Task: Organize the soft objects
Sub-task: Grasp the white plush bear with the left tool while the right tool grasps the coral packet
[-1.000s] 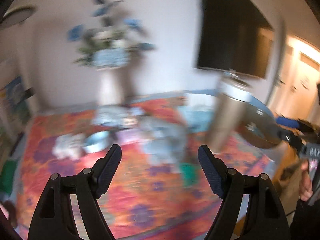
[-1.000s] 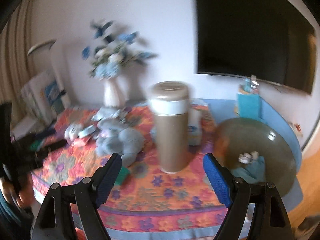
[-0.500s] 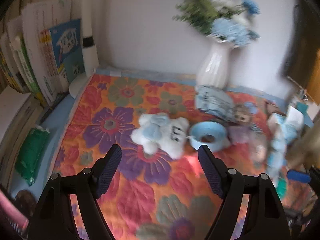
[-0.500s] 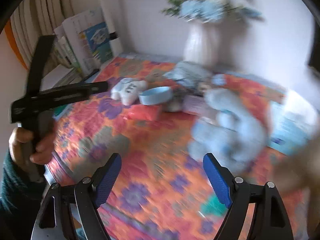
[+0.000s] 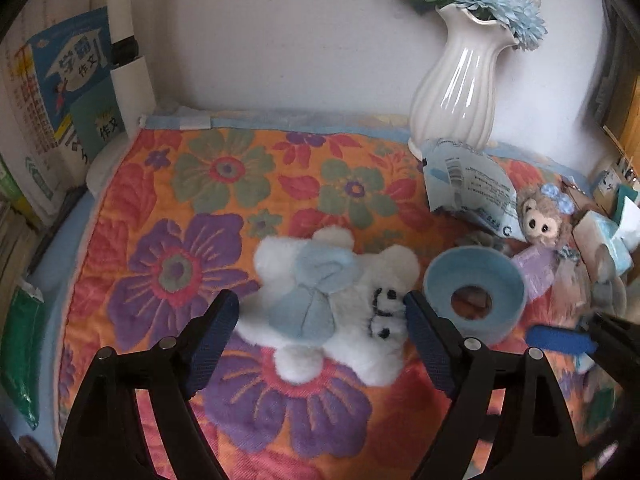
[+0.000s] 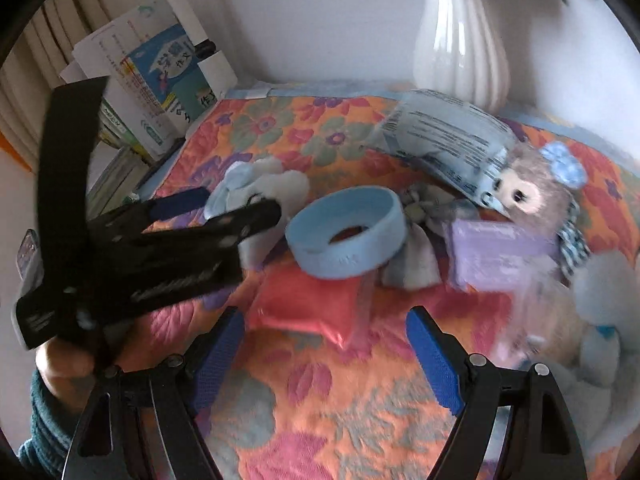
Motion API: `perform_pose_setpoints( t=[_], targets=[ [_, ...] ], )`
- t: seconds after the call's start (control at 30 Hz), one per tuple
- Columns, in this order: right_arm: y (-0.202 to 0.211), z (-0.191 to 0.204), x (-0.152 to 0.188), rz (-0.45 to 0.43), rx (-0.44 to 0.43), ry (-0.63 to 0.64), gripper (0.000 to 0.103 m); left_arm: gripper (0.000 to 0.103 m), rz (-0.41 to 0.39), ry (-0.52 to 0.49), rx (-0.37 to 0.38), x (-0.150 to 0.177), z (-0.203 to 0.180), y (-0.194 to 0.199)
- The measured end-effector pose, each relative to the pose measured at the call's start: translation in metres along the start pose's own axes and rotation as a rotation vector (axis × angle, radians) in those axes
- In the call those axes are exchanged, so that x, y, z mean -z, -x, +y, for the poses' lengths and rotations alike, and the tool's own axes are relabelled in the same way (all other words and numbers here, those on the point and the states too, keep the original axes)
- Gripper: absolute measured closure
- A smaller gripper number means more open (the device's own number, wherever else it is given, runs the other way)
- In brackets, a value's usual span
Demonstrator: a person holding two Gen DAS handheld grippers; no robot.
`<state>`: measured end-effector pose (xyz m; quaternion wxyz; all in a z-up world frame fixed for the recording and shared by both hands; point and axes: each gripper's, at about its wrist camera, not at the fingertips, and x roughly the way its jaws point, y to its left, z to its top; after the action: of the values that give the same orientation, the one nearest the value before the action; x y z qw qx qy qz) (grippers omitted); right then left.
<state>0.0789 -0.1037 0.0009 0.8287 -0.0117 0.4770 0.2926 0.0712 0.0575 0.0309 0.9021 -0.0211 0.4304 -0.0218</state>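
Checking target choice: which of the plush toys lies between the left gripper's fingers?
The white plush with the pale blue patch, framed by the opening left gripper; the grey-brown doll with a blue bow lies off to the right.

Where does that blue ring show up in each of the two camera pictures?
Left wrist view: the blue ring lies right of centre, just past the left gripper's right-hand finger, beside the white plush.
Right wrist view: the ring sits at centre, above the red pouch, ahead of the right gripper.
Shared landmark: the white vase at the back, also seen here.
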Motion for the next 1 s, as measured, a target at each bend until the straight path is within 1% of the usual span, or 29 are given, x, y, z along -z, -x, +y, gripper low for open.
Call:
perform_pose_setpoints(
  t=[0.1,0.17,0.23,0.33,0.37,0.4,0.47,0.5,0.53,0.63,0.67,0.73,0.77,0.83,0.9,0.93,0.97,1.0],
  targets=[
    [-0.003,0.01,0.002,-0.004,-0.047,0.04,0.021,0.018,0.016,0.013,0.001,0.008,0.014,0.012],
    [-0.004,0.02,0.005,0.007,-0.092,0.071,0.021,0.018,0.032,0.054,0.014,0.014,0.03,0.019],
    [0.001,0.034,0.01,0.013,-0.147,0.123,0.021,0.019,0.048,0.082,0.0,0.021,0.045,0.027],
    [0.01,0.054,0.019,0.007,-0.195,0.201,0.021,0.019,0.088,0.086,-0.172,0.032,0.067,0.036],
    [0.015,0.058,0.023,-0.004,-0.184,0.219,0.021,0.019,0.083,0.095,-0.174,0.034,0.072,0.039],
    [0.02,0.06,0.026,-0.016,-0.154,0.242,0.021,0.019,0.082,0.112,-0.157,0.035,0.077,0.043],
    [0.026,0.058,0.028,-0.032,-0.087,0.263,0.021,0.019,0.081,0.163,-0.069,0.034,0.083,0.048],
    [0.029,0.052,0.027,-0.038,-0.057,0.257,0.021,0.019,0.076,0.186,-0.004,0.032,0.084,0.049],
    [0.027,0.046,0.022,-0.036,-0.041,0.234,0.021,0.019,0.077,0.224,0.077,0.027,0.083,0.047],
    [0.016,0.03,0.007,-0.013,-0.058,0.158,0.021,0.019,0.105,0.313,0.206,0.015,0.078,0.031],
    [0.014,0.026,0.005,-0.008,-0.066,0.147,0.021,0.019,0.119,0.343,0.223,0.01,0.074,0.021],
    [0.002,0.024,-0.004,0.002,-0.066,0.132,0.023,0.02,0.158,0.409,0.24,0.005,0.074,0.003],
    [-0.007,0.022,-0.009,0.012,-0.062,0.118,0.027,0.019,0.171,0.458,0.262,0.004,0.074,-0.007],
    [-0.021,0.021,-0.018,0.032,-0.083,0.085,0.032,0.019,0.142,0.489,0.238,-0.003,0.07,-0.01],
    [-0.034,0.015,-0.025,0.053,-0.123,0.024,0.036,0.019,0.161,0.496,0.222,-0.014,0.063,-0.018],
    [-0.039,0.013,-0.026,0.059,-0.127,0.003,0.04,0.019,0.168,0.489,0.2,-0.017,0.058,-0.023],
    [-0.04,0.014,-0.027,0.045,-0.115,-0.003,0.044,0.019,0.174,0.459,0.144,-0.023,0.05,-0.027],
    [-0.04,0.016,-0.028,0.038,-0.098,0.006,0.048,0.019,0.176,0.427,0.106,-0.028,0.041,-0.03]
  ],
)
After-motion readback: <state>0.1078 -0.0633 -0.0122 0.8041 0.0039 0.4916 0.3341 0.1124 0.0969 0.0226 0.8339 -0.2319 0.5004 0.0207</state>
